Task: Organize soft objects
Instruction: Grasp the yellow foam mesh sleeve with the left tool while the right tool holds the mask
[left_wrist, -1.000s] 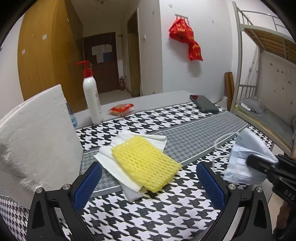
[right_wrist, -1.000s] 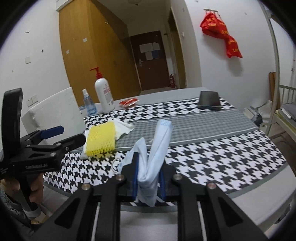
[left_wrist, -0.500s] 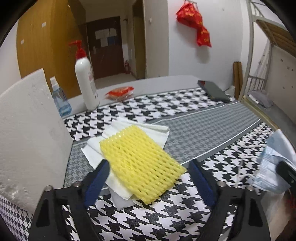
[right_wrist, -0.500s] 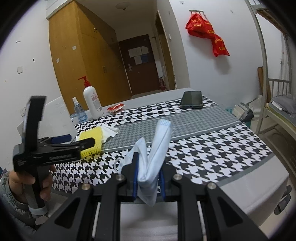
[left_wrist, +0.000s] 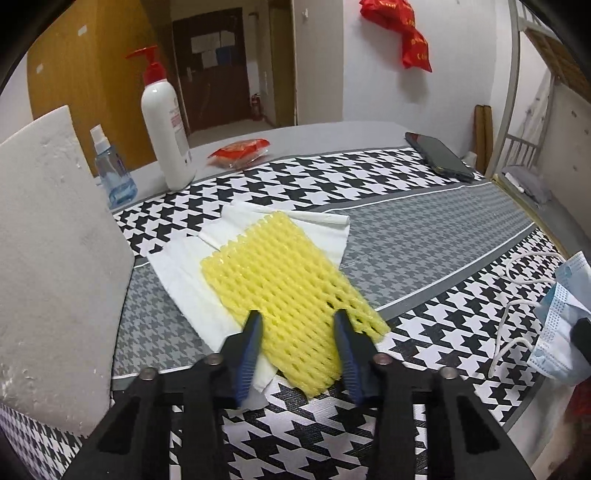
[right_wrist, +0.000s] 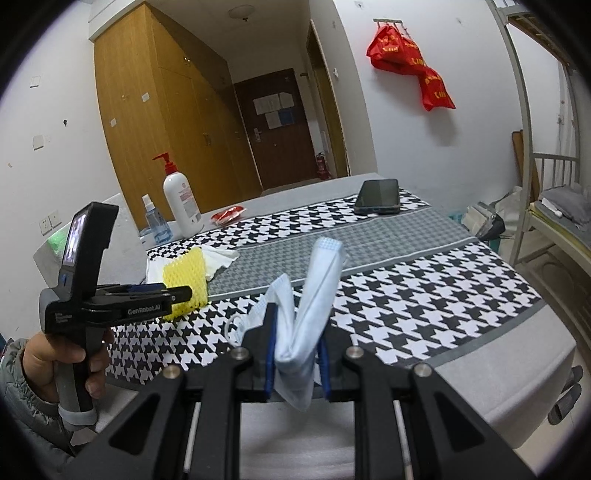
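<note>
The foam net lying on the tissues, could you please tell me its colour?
Yellow; the foam net shows best in the left wrist view.

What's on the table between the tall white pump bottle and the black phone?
A small red packet lies there, nearer the pump bottle than the phone. The left wrist view shows it best.

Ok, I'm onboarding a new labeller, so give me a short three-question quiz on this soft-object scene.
1. True or false: the yellow foam net lies on white tissue.
2. What does the right gripper hold: A) phone, B) blue face mask, C) pump bottle?
3. Fill in: the left gripper's closing jaws straddle the net's ____ end.

Key: 1 true; 2 B; 3 near.
</note>
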